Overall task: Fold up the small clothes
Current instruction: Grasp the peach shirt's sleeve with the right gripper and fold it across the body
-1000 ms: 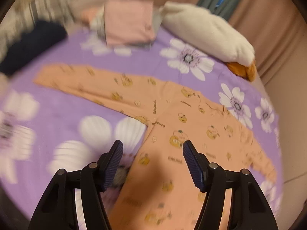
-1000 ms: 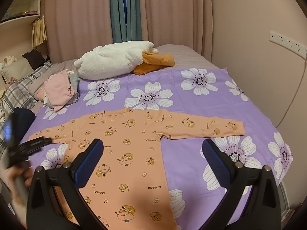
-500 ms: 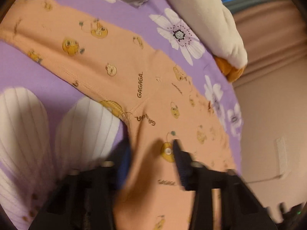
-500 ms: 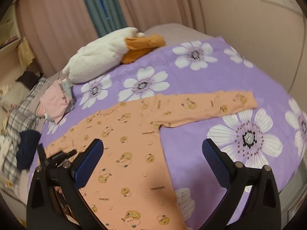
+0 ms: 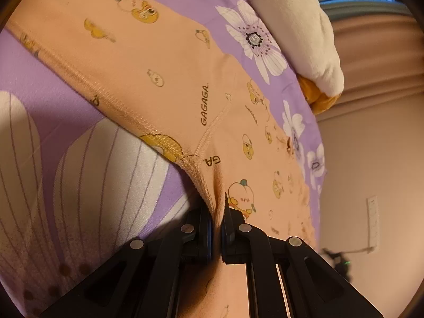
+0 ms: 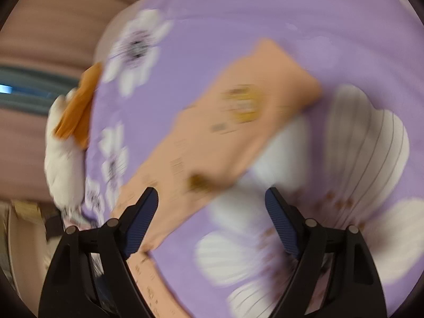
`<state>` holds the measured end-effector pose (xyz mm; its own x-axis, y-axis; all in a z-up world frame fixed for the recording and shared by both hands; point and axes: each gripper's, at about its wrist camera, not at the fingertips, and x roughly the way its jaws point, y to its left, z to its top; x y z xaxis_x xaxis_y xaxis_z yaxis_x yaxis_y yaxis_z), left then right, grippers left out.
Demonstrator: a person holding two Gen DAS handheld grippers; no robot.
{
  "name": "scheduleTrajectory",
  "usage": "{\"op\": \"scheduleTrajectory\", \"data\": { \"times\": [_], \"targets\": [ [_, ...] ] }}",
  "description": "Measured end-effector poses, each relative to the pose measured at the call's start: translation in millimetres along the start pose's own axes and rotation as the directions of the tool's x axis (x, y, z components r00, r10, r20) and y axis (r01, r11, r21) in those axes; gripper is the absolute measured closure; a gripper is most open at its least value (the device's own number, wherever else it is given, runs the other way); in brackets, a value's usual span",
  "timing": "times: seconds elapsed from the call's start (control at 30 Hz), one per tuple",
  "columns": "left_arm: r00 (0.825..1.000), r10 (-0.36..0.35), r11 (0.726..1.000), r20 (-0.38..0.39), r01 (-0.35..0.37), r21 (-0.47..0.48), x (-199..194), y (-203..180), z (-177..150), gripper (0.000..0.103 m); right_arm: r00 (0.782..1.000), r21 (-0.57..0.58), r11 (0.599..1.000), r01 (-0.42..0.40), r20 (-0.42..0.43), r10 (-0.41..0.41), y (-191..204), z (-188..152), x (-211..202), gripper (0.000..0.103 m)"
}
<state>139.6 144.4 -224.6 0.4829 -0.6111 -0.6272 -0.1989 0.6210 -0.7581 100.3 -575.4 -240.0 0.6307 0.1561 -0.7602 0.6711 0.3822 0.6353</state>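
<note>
Peach romper (image 5: 164, 61) pinched at underarm seam by left gripper (image 5: 217, 222), just closed; right gripper (image 6: 212, 220) jaws apart, narrowing, nothing gripped.

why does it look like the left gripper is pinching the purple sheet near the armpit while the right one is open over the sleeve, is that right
Not quite. The left wrist view shows the left gripper pinching the orange garment at the armpit seam, not the sheet. The rest holds: the right gripper is open over the sleeve.
</note>
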Motion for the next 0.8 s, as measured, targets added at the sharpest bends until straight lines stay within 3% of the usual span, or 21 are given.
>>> {"op": "scheduleTrajectory", "data": {
  "times": [0.03, 0.1, 0.17, 0.27, 0.3, 0.33, 0.37, 0.43, 0.47, 0.5, 0.53, 0.63, 0.73, 0.8],
  "targets": [
    [1.000, -0.012, 1.000, -0.003, 0.012, -0.015, 8.5, -1.2, 6.2, 0.094, 0.999, 0.034, 0.998, -0.049, 0.013, 0.048, -10.4, -0.6, 1.6, 0.023],
    [1.000, -0.029, 0.999, -0.005, 0.029, -0.028, 9.5, 2.0, 7.5, 0.094, 0.974, 0.092, 0.973, -0.210, 0.101, 0.201, -24.2, -1.5, -7.7, 0.024],
    [1.000, -0.021, 1.000, -0.001, 0.021, -0.023, 14.4, -3.2, 11.0, 0.094, 0.932, 0.141, 0.933, -0.330, 0.204, 0.299, -36.8, 4.8, -13.9, 0.026],
    [1.000, 0.004, 1.000, 0.007, -0.004, 0.002, 17.2, -11.3, 12.5, 0.094, 0.890, 0.263, 0.865, -0.428, 0.291, 0.352, -51.0, 15.3, -17.9, 0.035],
    [1.000, 0.010, 1.000, 0.009, -0.010, 0.006, 17.5, -12.0, 12.1, 0.094, 0.877, 0.263, 0.854, -0.450, 0.312, 0.366, -49.8, 19.9, -20.9, 0.037],
    [1.000, 0.011, 1.000, 0.011, -0.011, 0.005, 21.7, -15.1, 14.3, 0.094, 0.871, 0.242, 0.860, -0.450, 0.334, 0.361, -47.3, 24.2, -24.3, 0.047],
    [1.000, 0.010, 1.000, 0.011, -0.010, 0.004, 22.5, -14.8, 14.4, 0.094, 0.877, 0.227, 0.877, -0.423, 0.345, 0.334, -48.3, 28.3, -24.6, 0.055],
    [1.000, 0.007, 1.000, 0.010, -0.008, 0.004, 22.7, -15.2, 14.4, 0.094, 0.909, 0.241, 0.916, -0.321, 0.349, 0.227, -45.5, 32.9, -20.7, 0.100],
    [1.000, 0.008, 1.000, 0.011, -0.008, 0.005, 22.6, -15.4, 13.9, 0.094, 0.923, 0.266, 0.922, -0.281, 0.338, 0.184, -43.3, 32.5, -15.6, 0.100],
    [1.000, 0.009, 1.000, 0.012, -0.009, 0.006, 20.2, -13.9, 13.0, 0.094, 0.923, 0.266, 0.922, -0.282, 0.337, 0.185, -40.9, 30.2, -13.6, 0.100],
    [1.000, 0.013, 1.000, 0.013, -0.013, 0.011, 20.2, -14.1, 12.7, 0.094, 0.918, 0.244, 0.927, -0.285, 0.347, 0.191, -31.7, 28.7, -17.3, 0.097],
    [1.000, 0.026, 0.999, 0.017, -0.026, 0.021, 21.9, -15.7, 14.3, 0.094, 0.935, 0.157, 0.965, -0.208, 0.322, 0.149, 6.0, 28.8, -29.6, 0.097],
    [0.999, 0.032, 0.999, 0.022, -0.032, 0.027, 24.3, -17.3, 15.6, 0.094, 0.920, 0.021, 0.960, -0.278, 0.292, 0.260, 63.3, 23.7, -41.8, 0.097],
    [0.999, 0.030, 0.999, 0.023, -0.031, 0.024, 24.6, -17.4, 15.8, 0.094, 0.924, -0.120, 0.958, -0.262, 0.256, 0.285, 128.4, 6.5, -50.4, 0.097]
  ]
}}
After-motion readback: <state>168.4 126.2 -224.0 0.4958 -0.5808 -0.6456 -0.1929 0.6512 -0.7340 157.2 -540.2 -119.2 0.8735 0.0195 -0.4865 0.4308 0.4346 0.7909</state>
